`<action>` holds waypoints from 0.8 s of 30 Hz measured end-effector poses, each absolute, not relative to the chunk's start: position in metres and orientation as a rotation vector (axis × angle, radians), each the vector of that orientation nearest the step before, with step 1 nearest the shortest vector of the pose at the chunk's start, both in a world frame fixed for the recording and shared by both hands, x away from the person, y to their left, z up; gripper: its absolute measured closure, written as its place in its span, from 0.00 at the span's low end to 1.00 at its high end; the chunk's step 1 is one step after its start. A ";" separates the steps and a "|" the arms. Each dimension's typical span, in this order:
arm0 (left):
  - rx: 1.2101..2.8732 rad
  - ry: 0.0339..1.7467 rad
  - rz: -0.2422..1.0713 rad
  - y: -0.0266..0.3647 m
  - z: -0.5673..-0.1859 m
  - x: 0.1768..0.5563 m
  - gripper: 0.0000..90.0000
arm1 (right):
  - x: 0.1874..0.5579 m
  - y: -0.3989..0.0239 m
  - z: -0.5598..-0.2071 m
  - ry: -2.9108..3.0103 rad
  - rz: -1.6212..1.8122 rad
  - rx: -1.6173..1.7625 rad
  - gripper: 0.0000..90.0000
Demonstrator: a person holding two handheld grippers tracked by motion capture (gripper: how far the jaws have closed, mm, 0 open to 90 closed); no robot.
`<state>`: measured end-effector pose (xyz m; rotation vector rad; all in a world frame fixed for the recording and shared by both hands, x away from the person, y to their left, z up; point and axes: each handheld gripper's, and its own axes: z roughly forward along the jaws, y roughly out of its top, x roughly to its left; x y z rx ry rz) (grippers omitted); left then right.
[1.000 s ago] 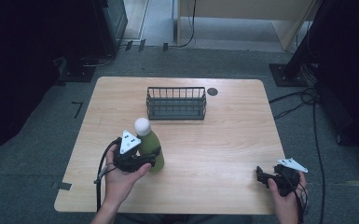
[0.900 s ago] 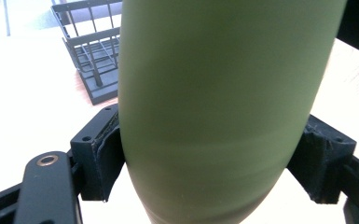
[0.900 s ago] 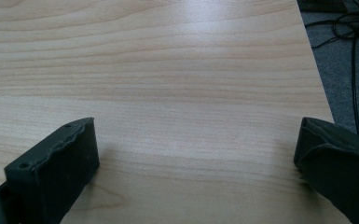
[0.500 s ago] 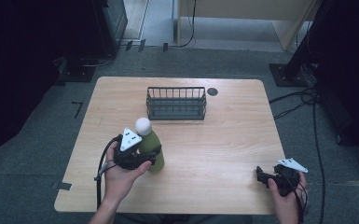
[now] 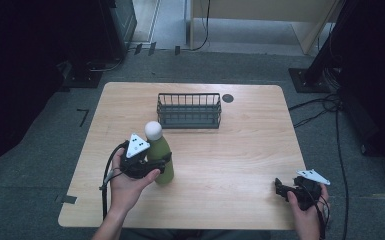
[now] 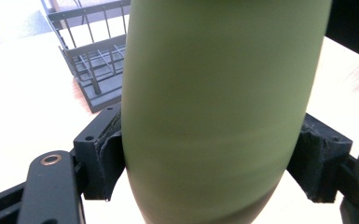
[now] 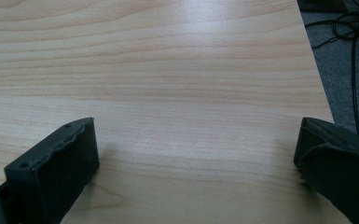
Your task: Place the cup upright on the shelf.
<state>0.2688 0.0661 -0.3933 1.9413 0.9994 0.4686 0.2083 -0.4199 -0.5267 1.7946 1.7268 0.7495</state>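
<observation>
Light wood table [image 5: 250, 150] on grey carpet, dark room edges, cables on the floor at 3 o'clock; black wire basket [image 5: 189, 110] sits toward the table's 12 o'clock. Left gripper [image 5: 152, 165] at 8 o'clock is clamped on the upright green bottle [image 5: 159, 157], pads [image 6: 109, 158] pressed to both sides. Right gripper [image 5: 285, 189] at 4 o'clock, jaws wide apart over bare wood; bottle's cap and base cut off in left gripper view.

A green bottle [image 5: 161, 156] with a round white cap [image 5: 153, 129] stands upright on the near left part of the table [image 5: 240, 150], well in front of the wire basket [image 5: 189, 111]. Its matte body is clamped at both sides between the left gripper [image 5: 152, 165] pads [image 6: 105, 156].
</observation>
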 end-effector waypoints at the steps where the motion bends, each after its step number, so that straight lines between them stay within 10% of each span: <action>1: 1.941 0.997 0.466 0.066 -0.393 0.270 0.26 | 0.208 -0.420 -0.527 1.727 0.749 1.795 0.00; 24: 1.939 1.004 0.406 0.073 -0.371 0.307 0.26 | 0.208 -0.420 -0.527 1.727 0.749 1.795 0.00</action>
